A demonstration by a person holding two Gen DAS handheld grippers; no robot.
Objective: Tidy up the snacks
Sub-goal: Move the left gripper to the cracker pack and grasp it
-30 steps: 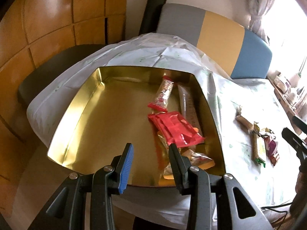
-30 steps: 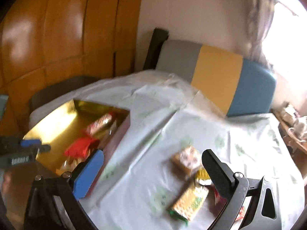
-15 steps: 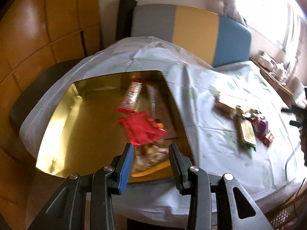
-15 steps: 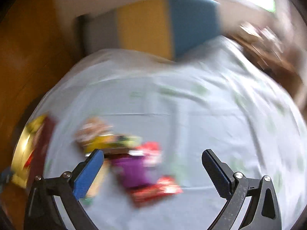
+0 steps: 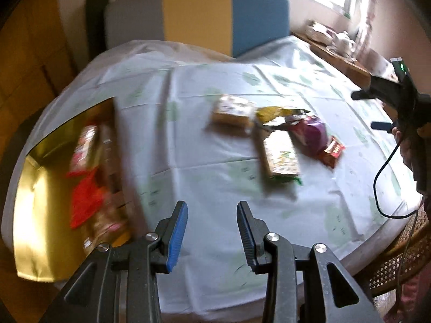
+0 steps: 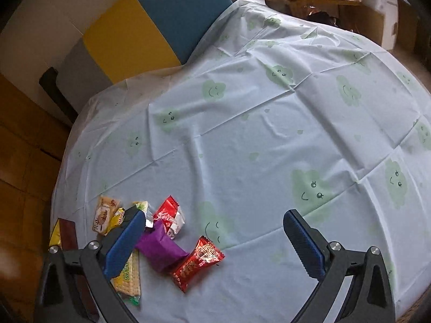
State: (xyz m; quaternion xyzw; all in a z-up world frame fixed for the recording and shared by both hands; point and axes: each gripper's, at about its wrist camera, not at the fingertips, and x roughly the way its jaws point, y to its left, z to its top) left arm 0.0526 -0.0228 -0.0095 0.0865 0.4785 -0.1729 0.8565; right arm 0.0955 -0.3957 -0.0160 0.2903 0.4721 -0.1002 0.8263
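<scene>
Snacks lie heaped on the bench just left of the empty, spread right tongs; left tongs, half-open and empty, hover farther off.

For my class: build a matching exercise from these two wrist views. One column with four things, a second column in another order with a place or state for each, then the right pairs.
Things
1. purple packet
2. gold box
3. right gripper
4. long green-edged biscuit pack

Places or states
A. open, with nothing between its fingers
B. lies on the tablecloth, on the box side of the purple packet
C. holds a red wrapper and other snacks
D. lies between two red packets in the loose pile

Pairs: 1-D, 2-C, 3-A, 4-B
</scene>
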